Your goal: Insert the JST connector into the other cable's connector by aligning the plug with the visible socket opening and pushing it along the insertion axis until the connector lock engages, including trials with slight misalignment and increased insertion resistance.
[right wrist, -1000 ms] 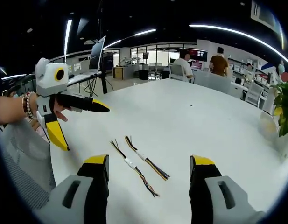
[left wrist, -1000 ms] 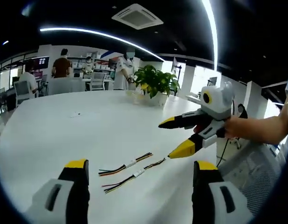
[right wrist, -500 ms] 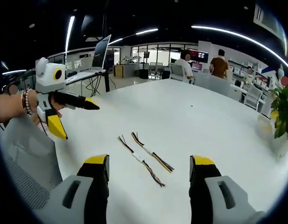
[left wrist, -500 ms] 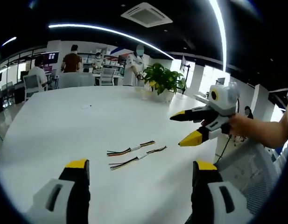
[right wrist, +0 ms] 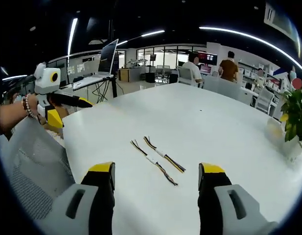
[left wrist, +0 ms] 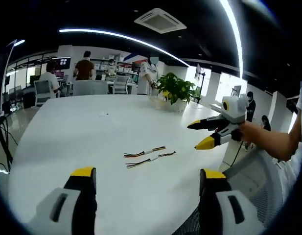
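Two short multi-wire cables with white JST connectors lie side by side on the white table (left wrist: 67,142): one cable (left wrist: 145,152) is farther off, the other cable (left wrist: 151,159) nearer. The right gripper view has the same pair, a cable (right wrist: 154,164) and a cable (right wrist: 164,155), on the table (right wrist: 214,127). My left gripper (left wrist: 148,183) is open and empty, held well back from the cables, and it appears far left as the left gripper (right wrist: 70,111). My right gripper (right wrist: 156,174) is open and empty too, and it enters as the right gripper (left wrist: 199,133), off the table's edge.
A potted plant (left wrist: 177,88) stands at the table's far side, seen again as the plant (right wrist: 295,110). A grey mesh chair (right wrist: 33,161) is by the table edge. A monitor on a stand (right wrist: 107,56) and several people at desks are behind.
Both grippers have drawn back from the cables, which now look smaller and farther off. The cables lie as before. Both grippers stay open.
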{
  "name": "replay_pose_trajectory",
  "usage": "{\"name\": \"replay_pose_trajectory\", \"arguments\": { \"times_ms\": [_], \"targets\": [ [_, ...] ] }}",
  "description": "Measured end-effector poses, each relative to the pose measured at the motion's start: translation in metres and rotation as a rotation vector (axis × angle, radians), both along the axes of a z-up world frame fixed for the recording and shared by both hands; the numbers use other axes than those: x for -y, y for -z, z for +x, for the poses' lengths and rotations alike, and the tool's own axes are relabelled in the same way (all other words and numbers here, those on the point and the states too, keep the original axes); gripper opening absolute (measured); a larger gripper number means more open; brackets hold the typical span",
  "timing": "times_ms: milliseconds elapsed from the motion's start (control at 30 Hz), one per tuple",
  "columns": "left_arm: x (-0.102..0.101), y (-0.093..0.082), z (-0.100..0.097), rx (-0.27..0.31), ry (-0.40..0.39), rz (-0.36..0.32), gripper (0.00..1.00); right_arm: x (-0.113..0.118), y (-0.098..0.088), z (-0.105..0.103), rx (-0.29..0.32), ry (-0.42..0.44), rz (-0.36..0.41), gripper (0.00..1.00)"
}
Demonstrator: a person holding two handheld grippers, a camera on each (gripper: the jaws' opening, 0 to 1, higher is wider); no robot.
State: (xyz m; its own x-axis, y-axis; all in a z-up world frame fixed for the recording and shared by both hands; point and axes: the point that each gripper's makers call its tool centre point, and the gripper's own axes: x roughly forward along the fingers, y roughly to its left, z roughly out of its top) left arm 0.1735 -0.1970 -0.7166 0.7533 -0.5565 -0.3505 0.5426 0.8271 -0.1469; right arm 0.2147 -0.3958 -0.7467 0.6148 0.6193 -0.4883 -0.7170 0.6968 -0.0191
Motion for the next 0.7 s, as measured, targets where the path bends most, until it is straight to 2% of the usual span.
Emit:
{"name": "replay_pose_trajectory", "arguments": {
  "times_ms": [33, 200, 300, 467, 567, 700],
  "targets": [
    [-0.005, -0.009, 0.0, 0.032, -0.016, -0.007, 0.84, 0.002, -0.002, -0.005, 0.005, -0.006, -0.008, 0.67],
    [-0.022, -0.016, -0.016, 0.035, -0.048, -0.022, 0.84, 0.017, -0.003, -0.023, 0.004, 0.002, -0.034, 0.7],
    [-0.036, -0.011, -0.032, 0.043, -0.074, 0.016, 0.83, 0.032, -0.003, -0.036, 0.008, 0.035, -0.043, 0.71],
    [-0.045, -0.004, -0.051, 0.013, -0.115, -0.022, 0.84, 0.055, 0.003, -0.051, -0.005, 0.064, -0.09, 0.71],
    [-0.042, 0.007, -0.062, -0.026, -0.137, -0.013, 0.85, 0.064, 0.007, -0.056, -0.022, 0.088, -0.107, 0.71],
    [-0.039, 0.015, -0.067, -0.037, -0.142, -0.029, 0.84, 0.069, 0.008, -0.063, -0.036, 0.103, -0.102, 0.71]
  ]
}}
